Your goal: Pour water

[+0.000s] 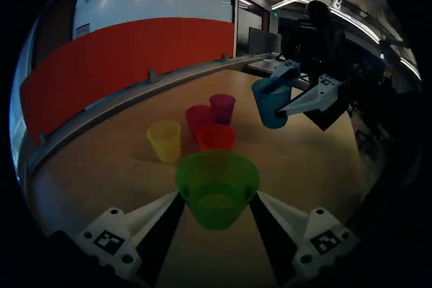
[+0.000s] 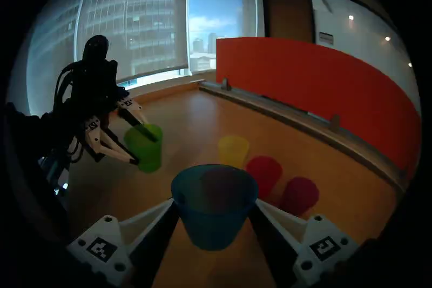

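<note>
My left gripper [image 1: 217, 196] is shut on a green plastic cup [image 1: 216, 188], held upright close in front of the camera. In the right gripper view that green cup [image 2: 144, 147] and left gripper [image 2: 141, 145] appear at the left, above the table. My right gripper [image 2: 214, 207] is shut on a blue cup [image 2: 214, 204]. From the left gripper view the blue cup [image 1: 271, 103] hangs at the upper right in the right gripper [image 1: 275, 99], slightly tilted. I cannot tell whether either cup holds water.
On the wooden table [image 1: 302, 163] stand a yellow cup [image 1: 164, 139], a red cup [image 1: 198, 119], an orange cup [image 1: 216, 136] and a magenta cup [image 1: 222, 107], grouped between the grippers. A red partition [image 1: 124, 61] runs along the table's far edge. A person's dark sleeve [image 2: 32, 136] is behind the left gripper.
</note>
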Tool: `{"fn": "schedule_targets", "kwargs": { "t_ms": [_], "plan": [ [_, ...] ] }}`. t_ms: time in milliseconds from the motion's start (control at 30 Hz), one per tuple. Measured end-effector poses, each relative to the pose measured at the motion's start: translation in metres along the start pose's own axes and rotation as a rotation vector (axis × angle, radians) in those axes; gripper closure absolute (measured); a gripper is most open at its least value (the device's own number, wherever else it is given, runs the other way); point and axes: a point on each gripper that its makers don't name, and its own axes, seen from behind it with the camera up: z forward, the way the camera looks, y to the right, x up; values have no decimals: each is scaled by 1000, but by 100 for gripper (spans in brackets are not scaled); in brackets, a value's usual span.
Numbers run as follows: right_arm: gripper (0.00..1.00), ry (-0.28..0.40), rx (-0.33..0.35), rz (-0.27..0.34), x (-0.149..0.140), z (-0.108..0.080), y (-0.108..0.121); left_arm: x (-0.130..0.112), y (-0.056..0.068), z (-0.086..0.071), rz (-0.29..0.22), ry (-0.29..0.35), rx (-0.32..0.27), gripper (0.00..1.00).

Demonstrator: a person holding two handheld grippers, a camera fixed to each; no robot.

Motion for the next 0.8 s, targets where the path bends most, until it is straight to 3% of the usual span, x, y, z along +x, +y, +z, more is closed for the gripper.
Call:
{"fn": "schedule_targets", "kwargs": {
  "t_ms": [367, 800],
  "plan": [
    [13, -56, 5, -9, -26, 12, -2, -23, -2, 12, -7, -73, -8, 18],
    [13, -71, 4, -8, -35, 17, -1, -45, -3, 27, -3, -142, -31, 18]
  ]
}}
